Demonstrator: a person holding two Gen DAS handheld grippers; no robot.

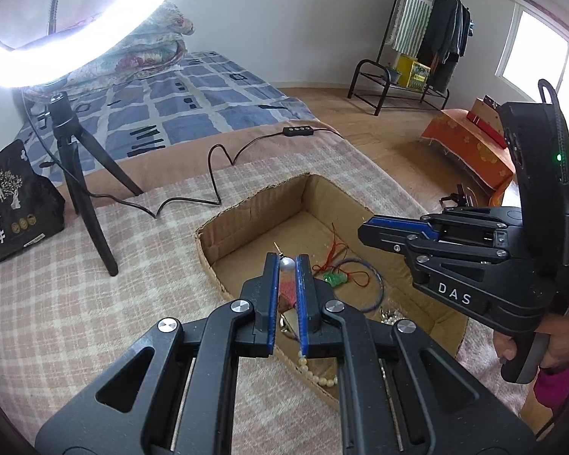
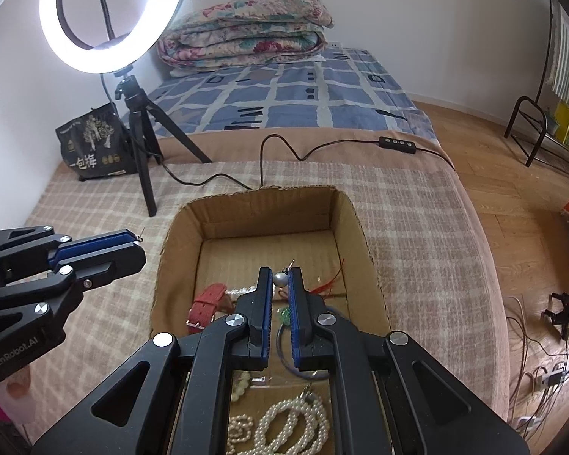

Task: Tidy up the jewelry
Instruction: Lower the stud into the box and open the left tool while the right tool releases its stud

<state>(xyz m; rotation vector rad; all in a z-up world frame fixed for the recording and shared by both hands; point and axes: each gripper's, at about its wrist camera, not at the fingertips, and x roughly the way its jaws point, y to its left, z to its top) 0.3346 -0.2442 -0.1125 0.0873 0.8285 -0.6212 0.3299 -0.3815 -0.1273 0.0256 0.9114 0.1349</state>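
An open cardboard box [image 2: 345, 223] on the bed holds jewelry: pearl strands [image 2: 284, 428], a red watch strap [image 2: 208, 305], a blue bangle [image 1: 375, 284], a green pendant on red cord [image 1: 334, 277]. My left gripper [image 1: 287, 261] is shut on a pearl earring [image 1: 286, 264] with a thin pin, held above the box's near-left edge. My right gripper [image 2: 280, 275] is shut on a second pearl earring [image 2: 280, 280] over the box. Each gripper shows in the other's view: the right [image 1: 364, 227], the left [image 2: 136, 244] with a pin tip sticking out.
A ring light on a black tripod [image 2: 140, 144] stands at the box's far left, its cable [image 2: 284, 151] and remote trailing behind the box. A black bag [image 2: 91, 144] sits by the wall. A folded quilt [image 2: 246, 34] lies farther back. Bed edge and wooden floor at right.
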